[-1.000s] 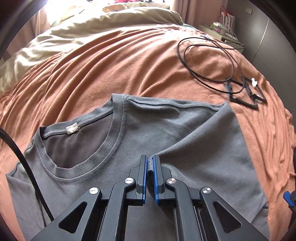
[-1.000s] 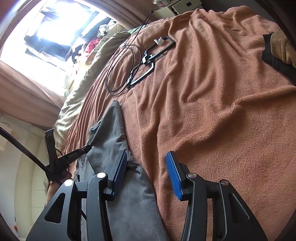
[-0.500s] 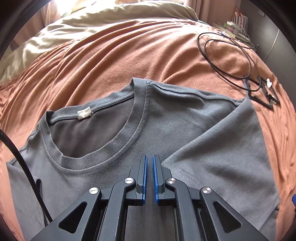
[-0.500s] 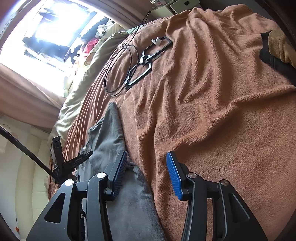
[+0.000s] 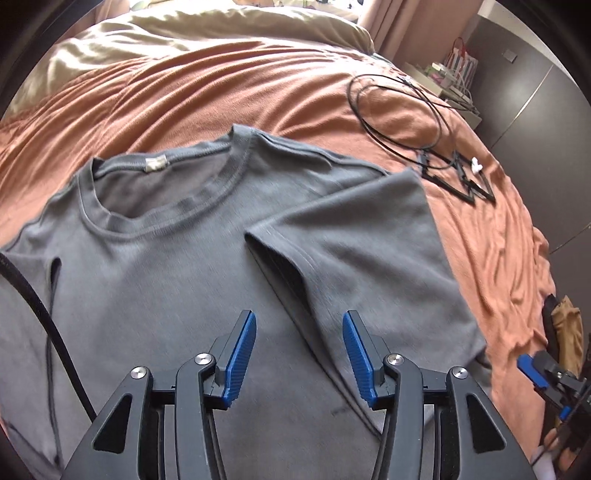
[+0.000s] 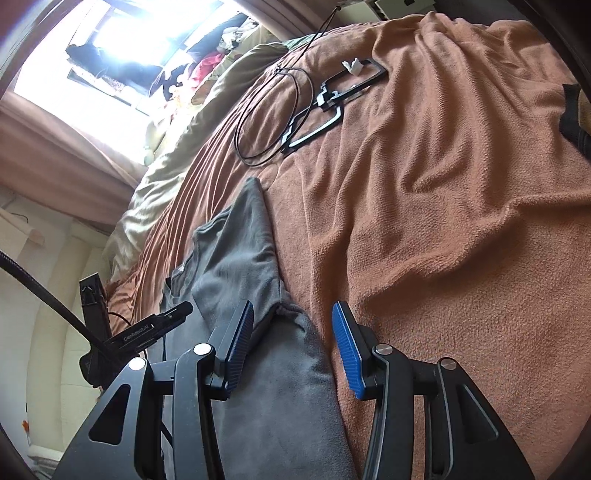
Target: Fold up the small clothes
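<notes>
A grey T-shirt (image 5: pixel 155 280) lies flat on the orange blanket, collar toward the far side. Its right sleeve (image 5: pixel 354 236) is folded inward over the chest. My left gripper (image 5: pixel 299 350) is open and empty, hovering over the shirt's middle just below the folded sleeve's edge. In the right wrist view the shirt (image 6: pixel 243 258) shows as a grey strip along the blanket. My right gripper (image 6: pixel 291 339) is open and empty, straddling the shirt's right edge. The left gripper (image 6: pixel 162 321) shows at the left of that view.
The orange blanket (image 5: pixel 221 85) covers the bed, with a beige duvet (image 5: pixel 184 29) at the head. A black cable loop (image 5: pixel 399 107) and black frame pieces (image 5: pixel 458 177) lie beyond the shirt on the right. Dark and tan clothing (image 6: pixel 576 110) sits at the bed's right edge.
My left gripper has opened and let go of the sleeve, which now lies folded over the chest. It has pulled back from the collar. The right gripper stays open at the shirt's edge.
</notes>
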`<state>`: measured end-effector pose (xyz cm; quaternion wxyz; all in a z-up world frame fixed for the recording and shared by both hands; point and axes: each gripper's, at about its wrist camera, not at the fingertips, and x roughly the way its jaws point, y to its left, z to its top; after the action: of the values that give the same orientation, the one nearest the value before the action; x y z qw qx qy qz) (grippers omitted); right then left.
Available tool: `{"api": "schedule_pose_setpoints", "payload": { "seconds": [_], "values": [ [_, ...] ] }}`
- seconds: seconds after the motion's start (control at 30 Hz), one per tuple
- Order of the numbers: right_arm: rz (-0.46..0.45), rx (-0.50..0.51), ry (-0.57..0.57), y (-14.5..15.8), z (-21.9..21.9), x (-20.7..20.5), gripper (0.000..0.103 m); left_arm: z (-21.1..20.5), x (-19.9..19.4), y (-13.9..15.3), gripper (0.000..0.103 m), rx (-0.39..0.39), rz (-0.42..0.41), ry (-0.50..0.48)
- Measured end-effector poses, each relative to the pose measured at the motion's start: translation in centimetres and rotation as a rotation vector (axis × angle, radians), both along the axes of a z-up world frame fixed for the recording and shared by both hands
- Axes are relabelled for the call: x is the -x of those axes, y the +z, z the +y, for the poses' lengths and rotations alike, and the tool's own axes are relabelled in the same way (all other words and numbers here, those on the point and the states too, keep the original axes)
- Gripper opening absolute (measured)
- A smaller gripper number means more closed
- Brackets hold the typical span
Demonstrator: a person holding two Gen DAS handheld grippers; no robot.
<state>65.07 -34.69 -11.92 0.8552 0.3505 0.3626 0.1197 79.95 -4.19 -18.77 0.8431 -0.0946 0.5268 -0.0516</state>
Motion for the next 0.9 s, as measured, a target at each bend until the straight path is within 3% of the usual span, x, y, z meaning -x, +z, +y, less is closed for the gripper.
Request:
{"api": "schedule_pose_setpoints", "payload": {
  "seconds": [0.13, 0.37, 0.6, 0.8, 0.9],
  "values": [
    [0.024, 0.047, 0.039, -0.1, 1.0, -1.1, 0.042, -1.4, 1.6, -0.7, 0.051, 0.073, 0.034, -0.006],
    [0.040, 0.124, 0.065, 0.2, 2.7, -3.0, 0.042, -3.3, 3.6, -1.2, 0.051, 0.136, 0.072, -0.018],
    [0.054, 0.303, 0.086, -0.1, 5.0, -5.0, 0.042, -4.5, 4.3, -2.3, 0.036, 0.191, 0.126, -0.007],
    [0.054, 0.342, 0.098, -0.5, 6.3, -6.5, 0.042, -4.6, 4.6, -2.8, 0.009, 0.184, 0.137, 0.027],
    [0.045, 0.348, 0.082, -0.9, 6.5, -6.6, 0.042, -4.4, 4.8, -2.6, 0.004, 0.196, 0.142, 0.030]
  ]
}}
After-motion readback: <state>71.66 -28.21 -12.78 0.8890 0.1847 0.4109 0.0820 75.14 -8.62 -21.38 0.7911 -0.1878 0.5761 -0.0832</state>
